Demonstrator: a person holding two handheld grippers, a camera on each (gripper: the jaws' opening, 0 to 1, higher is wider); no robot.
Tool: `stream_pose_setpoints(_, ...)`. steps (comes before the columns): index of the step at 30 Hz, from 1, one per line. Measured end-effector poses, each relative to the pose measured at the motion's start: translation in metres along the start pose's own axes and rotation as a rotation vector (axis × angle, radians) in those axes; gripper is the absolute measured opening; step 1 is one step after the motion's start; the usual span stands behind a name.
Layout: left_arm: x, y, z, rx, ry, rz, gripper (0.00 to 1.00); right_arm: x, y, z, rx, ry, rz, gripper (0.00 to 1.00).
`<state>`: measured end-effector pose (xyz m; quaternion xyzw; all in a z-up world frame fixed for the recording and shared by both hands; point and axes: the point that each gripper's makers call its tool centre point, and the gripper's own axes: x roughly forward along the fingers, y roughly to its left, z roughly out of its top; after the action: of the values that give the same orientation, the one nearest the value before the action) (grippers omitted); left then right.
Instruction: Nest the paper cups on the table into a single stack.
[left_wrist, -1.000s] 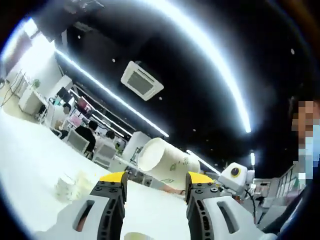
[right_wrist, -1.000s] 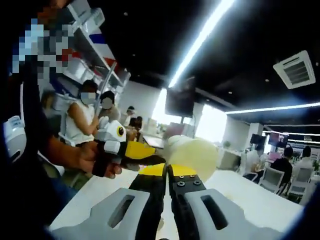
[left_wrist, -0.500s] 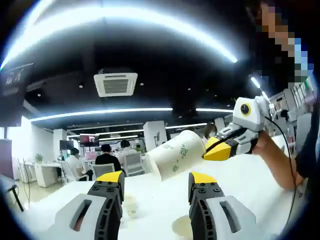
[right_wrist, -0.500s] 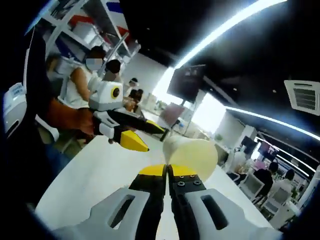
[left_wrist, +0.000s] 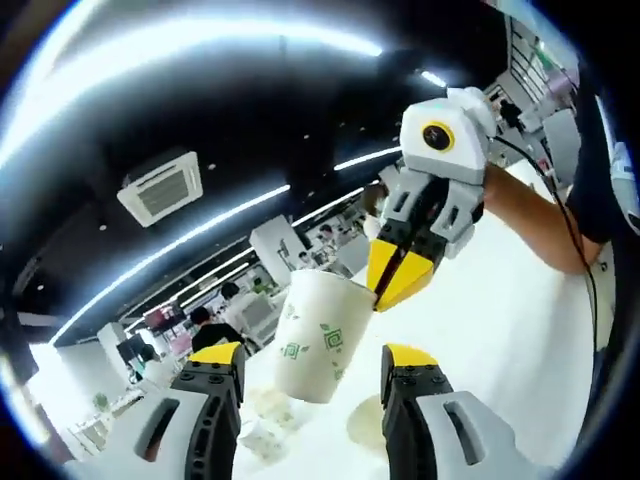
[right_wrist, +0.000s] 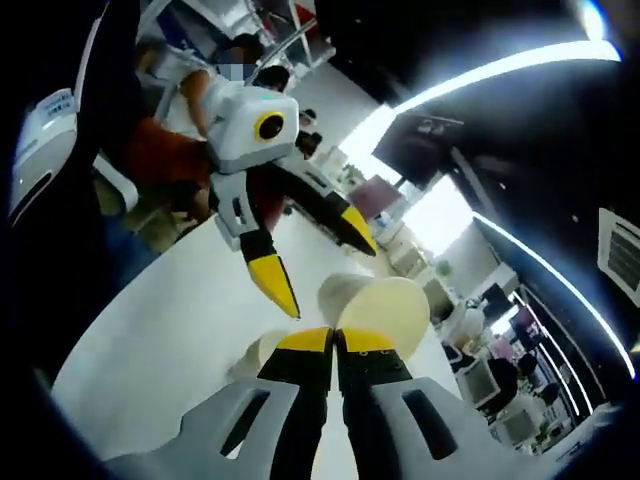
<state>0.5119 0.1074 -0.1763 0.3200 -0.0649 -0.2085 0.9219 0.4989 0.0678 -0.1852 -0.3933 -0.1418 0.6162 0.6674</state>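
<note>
Right gripper (left_wrist: 398, 288) pinches the rim of a paper cup (left_wrist: 315, 335) held above the white table (left_wrist: 500, 320); cup near upright, tilted, green printed marks unreadable. Left gripper (left_wrist: 312, 358) jaws spread apart, holding nothing

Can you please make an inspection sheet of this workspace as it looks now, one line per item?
Surface: white table, large bare area.
Job's things: paper cup held in the air by its rim, roughly upright; more cups on the table below, number unclear.
Clutter: nothing seen.
Grippers: right gripper shut on the paper cup's rim; left gripper open, jaws spread, apart from the cup.
Cables: dark cable running from the right gripper along the person's arm.
Surroundings: office with desks, seated people, ceiling light strips, ceiling air vent.
</note>
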Motion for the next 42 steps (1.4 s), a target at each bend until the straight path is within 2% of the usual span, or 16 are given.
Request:
stream_pose_setpoints(5,0.006,-0.013,0.0,0.069,0.031,-0.046,0.59,-0.001,0.008,-0.004,-0.057,0.046,0.016,0.02)
stream_pose_setpoints(15,0.018,-0.022,0.001,0.08,0.068,-0.097,0.59,-0.004,0.02,-0.009,-0.176,0.131,0.041,0.02)
stream_pose_setpoints(28,0.026,-0.037,-0.001,0.148,0.101,-0.152,0.55,0.0,0.032,-0.019,-0.295,0.217,0.071,0.02)
stream_pose_setpoints(37,0.027,-0.041,-0.005,0.16,0.108,-0.157,0.49,0.002,0.039,-0.018,-0.335,0.226,0.09,0.02)
stream_pose_setpoints(42,0.028,-0.042,-0.007,0.157,0.106,-0.155,0.48,0.003,0.04,-0.02,-0.341,0.233,0.092,0.02)
